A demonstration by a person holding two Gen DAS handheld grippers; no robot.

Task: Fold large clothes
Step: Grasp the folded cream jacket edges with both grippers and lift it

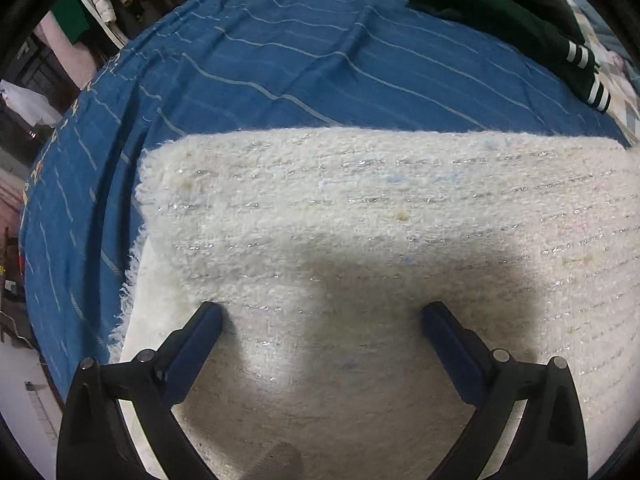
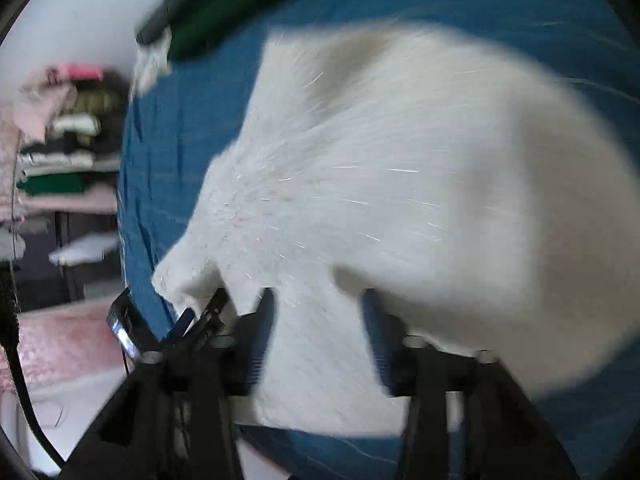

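A white fuzzy garment (image 1: 360, 208), already lying doubled on the blue striped bedcover (image 1: 280, 60), is being hovered over by the left gripper (image 1: 322, 316), whose fingers are being held wide apart with nothing between them; its long axis is running from nine to three o'clock ahead of them, the folded edge lying toward twelve. In the blurred right view the garment (image 2: 400, 200) is being reached at by the right gripper (image 2: 316, 308), fingers spread with cloth seemingly lying between, though a grip cannot be told. No containers are being shown; a dark green garment (image 1: 500, 12) is lying at one o'clock.
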